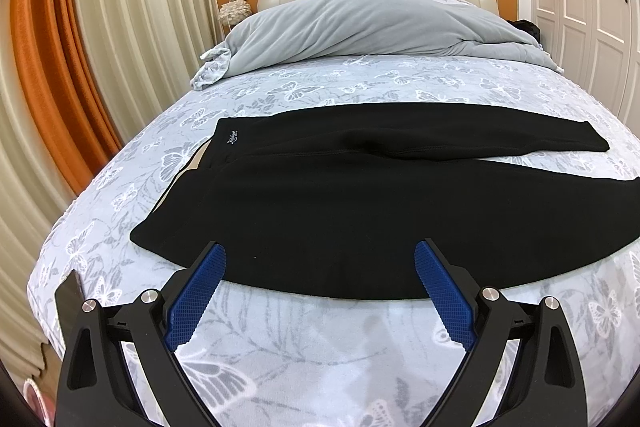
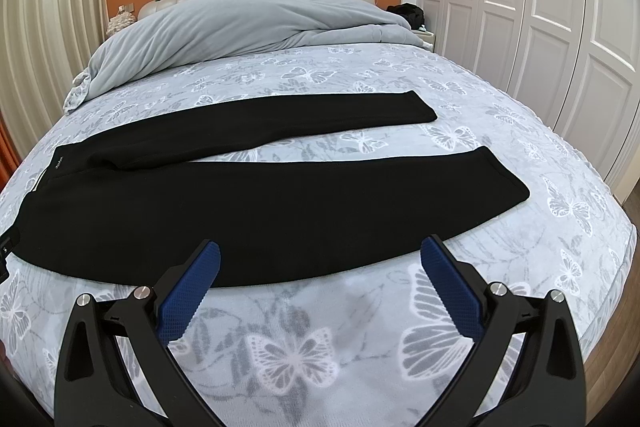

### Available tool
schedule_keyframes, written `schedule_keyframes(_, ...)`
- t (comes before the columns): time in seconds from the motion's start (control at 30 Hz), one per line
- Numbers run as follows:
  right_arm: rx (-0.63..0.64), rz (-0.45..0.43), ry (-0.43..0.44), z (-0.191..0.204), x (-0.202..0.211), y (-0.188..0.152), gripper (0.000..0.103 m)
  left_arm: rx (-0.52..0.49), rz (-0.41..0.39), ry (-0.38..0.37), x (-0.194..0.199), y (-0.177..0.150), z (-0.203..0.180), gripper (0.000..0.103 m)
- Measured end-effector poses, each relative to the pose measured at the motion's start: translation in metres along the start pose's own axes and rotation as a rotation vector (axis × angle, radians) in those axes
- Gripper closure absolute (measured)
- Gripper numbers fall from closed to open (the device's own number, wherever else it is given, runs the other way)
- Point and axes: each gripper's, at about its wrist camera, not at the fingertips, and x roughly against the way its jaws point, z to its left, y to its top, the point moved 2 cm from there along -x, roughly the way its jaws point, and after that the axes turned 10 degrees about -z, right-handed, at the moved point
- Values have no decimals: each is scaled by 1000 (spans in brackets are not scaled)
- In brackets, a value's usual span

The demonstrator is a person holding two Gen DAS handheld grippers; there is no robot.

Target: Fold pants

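Black pants (image 1: 340, 203) lie flat across the bed, waistband at the left, both legs spread apart and running to the right. They also show in the right wrist view (image 2: 280, 211). My left gripper (image 1: 320, 251) is open and empty, hovering over the near edge of the pants by the waist end. My right gripper (image 2: 320, 251) is open and empty, above the near edge of the closer leg. The blue fingertips (image 1: 216, 259) sit just over the cloth; touching or not, I cannot tell.
The bed has a butterfly-print cover (image 2: 292, 351). A grey duvet (image 1: 360, 27) is piled at the headboard. Curtains (image 1: 120, 27) hang at the left, a white wardrobe (image 2: 540, 7) stands at the right. A dark object (image 1: 70, 293) lies on the bed's left edge.
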Motion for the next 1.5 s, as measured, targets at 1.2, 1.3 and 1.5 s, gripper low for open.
schedule_keyframes(1.2,-143,241,-67,-187,-403,141,5,549,414,105,-397,89,226,9)
schedule_keyframes(1.3,-164,291,-56,-185,-427,128,9,525,371,134,-410,89,226,10)
schedule_keyframes(1.5,-122,195,14,-175,-402,141,93,463,360,102,-412,100,226,79)
